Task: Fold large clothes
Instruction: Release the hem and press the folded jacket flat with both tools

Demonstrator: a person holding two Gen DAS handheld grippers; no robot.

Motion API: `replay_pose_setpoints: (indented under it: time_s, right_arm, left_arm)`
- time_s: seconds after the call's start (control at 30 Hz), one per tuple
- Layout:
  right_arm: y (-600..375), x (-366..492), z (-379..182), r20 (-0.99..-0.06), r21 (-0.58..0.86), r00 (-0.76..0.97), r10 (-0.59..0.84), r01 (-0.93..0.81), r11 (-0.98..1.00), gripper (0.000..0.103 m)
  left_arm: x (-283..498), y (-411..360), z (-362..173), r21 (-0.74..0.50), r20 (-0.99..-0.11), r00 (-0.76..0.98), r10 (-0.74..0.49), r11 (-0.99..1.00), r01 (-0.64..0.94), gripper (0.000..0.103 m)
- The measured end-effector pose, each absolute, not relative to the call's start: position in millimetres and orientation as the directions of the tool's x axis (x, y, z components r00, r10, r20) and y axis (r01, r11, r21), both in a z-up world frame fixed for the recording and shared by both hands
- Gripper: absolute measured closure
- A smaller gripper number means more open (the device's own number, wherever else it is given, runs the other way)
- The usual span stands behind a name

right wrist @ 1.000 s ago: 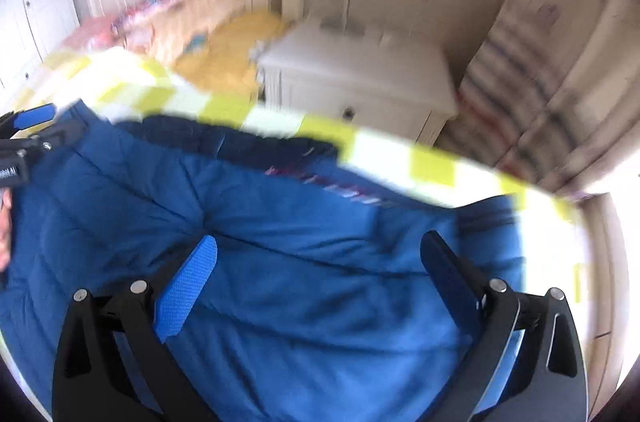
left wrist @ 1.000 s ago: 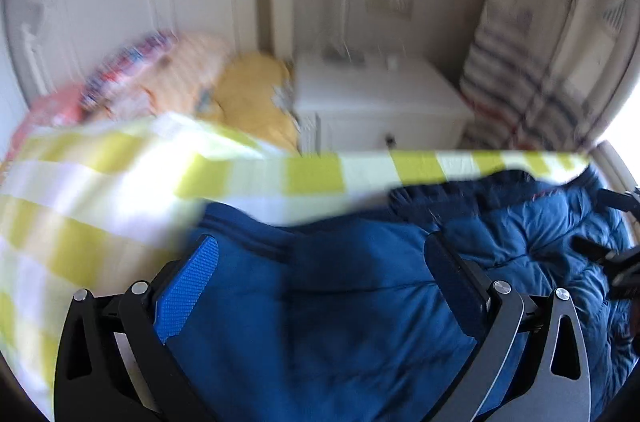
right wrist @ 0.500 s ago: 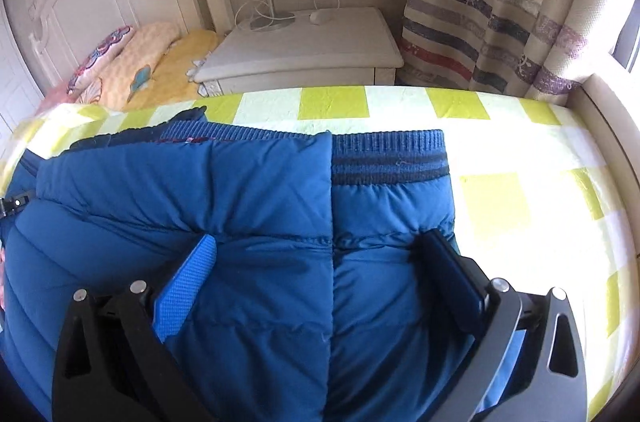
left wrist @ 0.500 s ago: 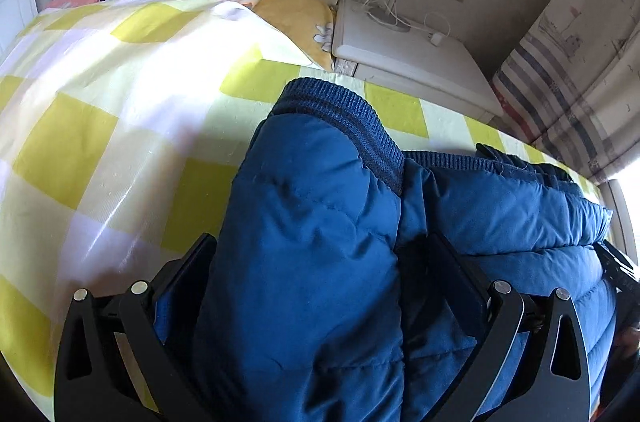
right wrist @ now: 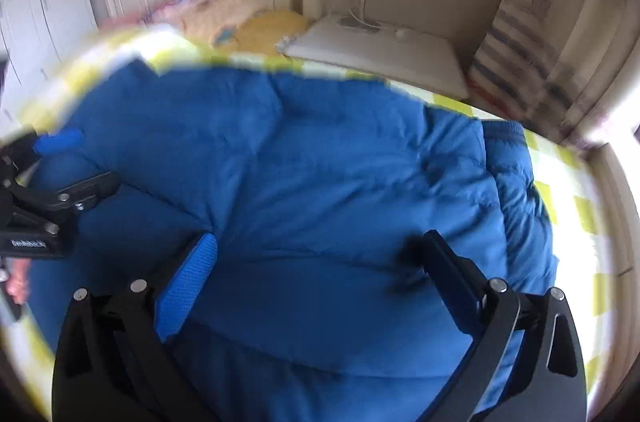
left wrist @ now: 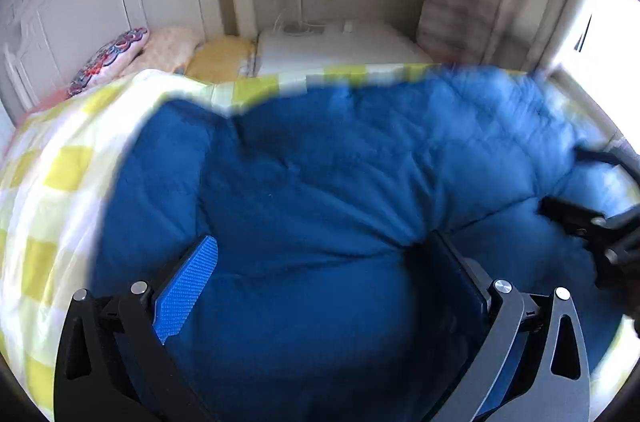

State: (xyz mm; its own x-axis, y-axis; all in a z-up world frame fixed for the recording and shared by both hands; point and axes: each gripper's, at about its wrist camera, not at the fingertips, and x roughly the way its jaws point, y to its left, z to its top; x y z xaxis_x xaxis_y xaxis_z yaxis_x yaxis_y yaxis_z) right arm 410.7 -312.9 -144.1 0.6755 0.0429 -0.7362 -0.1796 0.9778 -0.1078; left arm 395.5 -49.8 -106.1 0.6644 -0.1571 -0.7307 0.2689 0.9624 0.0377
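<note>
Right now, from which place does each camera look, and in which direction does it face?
Left wrist: sits behind the left gripper, looking over the blue jacket toward the headboard; both open fingers show, with the right gripper at the right edge.
Right wrist: sits behind the right gripper, same direction; open fingers show, left gripper at the left edge.
Shared: jacket, checkered sheet, nightstand.

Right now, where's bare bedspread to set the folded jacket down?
Left: a yellow-and-white checked bedspread strip lies bare between the puffy blue down jacket and the patterned pillows. Right: a narrower checked strip runs along the bed edge. The middle is crowded: jacket, open left gripper and right gripper.
</note>
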Motion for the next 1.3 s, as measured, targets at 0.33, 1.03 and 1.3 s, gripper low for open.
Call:
replay_pose_setpoints:
  time_s: [0.33, 1.03, 1.3]
  right_arm:
    - [-343.7, 380.6, -125.1, -0.702, -0.044, 0.712, 0.014, -0.063, 0.997, 0.002]
    - [-412.7, 360.9, -160.2, -0.714, 0.079, 0.699, -0.040, 0.138, 0.987, 0.002]
    - [-329.2, 335.9, -138.7, -0.658, -0.013, 0.753, 0.017, -0.034, 0.999, 0.002]
  left_arm:
    - [381.1, -49.8, -110.0, 0.105, -0.696, 0.712, -0.099, 0.966, 0.237, 0.004]
    - [379.5, -59.2, -111.3, 0.110, -0.680, 0.727, -0.092, 0.968, 0.225, 0.004]
    - [380.6, -58.6, -111.2, 0.111, -0.677, 0.731, -0.091, 0.968, 0.223, 0.004]
